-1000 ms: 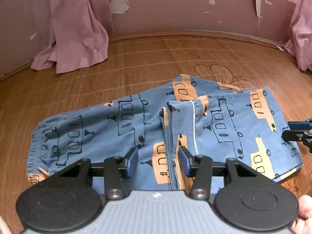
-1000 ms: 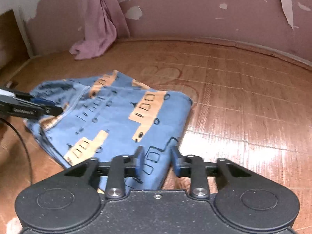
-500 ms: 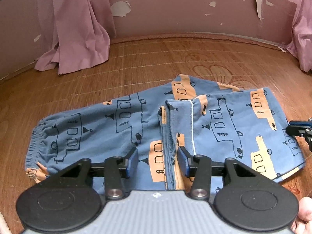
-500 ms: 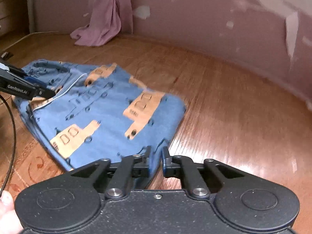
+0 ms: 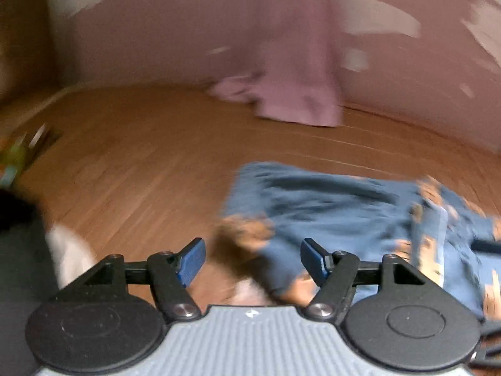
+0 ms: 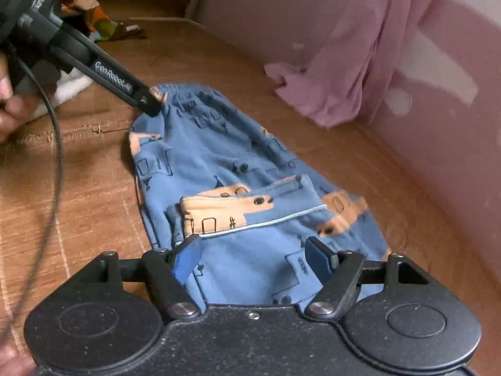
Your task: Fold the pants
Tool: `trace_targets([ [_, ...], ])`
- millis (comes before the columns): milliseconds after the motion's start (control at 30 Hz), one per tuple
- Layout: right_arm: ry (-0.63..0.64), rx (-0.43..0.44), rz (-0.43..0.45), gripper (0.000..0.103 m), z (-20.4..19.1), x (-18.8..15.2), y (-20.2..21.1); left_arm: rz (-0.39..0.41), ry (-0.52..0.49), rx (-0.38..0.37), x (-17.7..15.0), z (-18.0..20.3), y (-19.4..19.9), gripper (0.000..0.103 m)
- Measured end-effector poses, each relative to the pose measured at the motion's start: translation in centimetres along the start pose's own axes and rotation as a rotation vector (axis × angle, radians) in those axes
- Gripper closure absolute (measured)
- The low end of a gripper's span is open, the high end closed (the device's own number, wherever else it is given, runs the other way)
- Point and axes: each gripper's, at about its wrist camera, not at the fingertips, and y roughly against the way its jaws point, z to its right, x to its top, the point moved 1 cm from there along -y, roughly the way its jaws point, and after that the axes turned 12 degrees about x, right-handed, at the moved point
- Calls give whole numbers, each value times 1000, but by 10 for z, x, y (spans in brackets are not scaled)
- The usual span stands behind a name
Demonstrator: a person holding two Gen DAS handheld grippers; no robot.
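The blue pants [image 6: 219, 156] with orange boat prints lie on the wooden floor, one end folded back over the middle. My right gripper [image 6: 253, 255] is open, low over the folded part, with cloth below its blue pads and nothing pinched. In the right wrist view my left gripper [image 6: 148, 105] reaches in from the upper left, its tip at the gathered elastic end. The left wrist view is blurred: my left gripper [image 5: 253, 258] stands wide open, and the pants [image 5: 328, 206] begin just ahead and spread to the right.
A pink curtain [image 6: 353, 72] hangs down onto the floor by the pink wall [image 6: 454, 131]. A colourful cloth [image 6: 90, 15] and a white cloth [image 6: 70, 89] lie beyond the left gripper. A black cable [image 6: 54, 144] trails across the floor, and a hand [image 6: 7, 109] holds the left tool.
My left gripper swung left to the elastic end of the pants and opened wider. My right gripper went from nearly shut at the pants' edge to open, and now looks along the pants.
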Motion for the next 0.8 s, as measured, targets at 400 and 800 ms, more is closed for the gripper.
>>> trace_targets([
  [400,-204,80,28,22,27,-14,0,-173,363,-132,14,-41,-47,60],
  [800,20,-141,160,22,-14,-20,27,-234,386,-142,17,-37,-51,88],
])
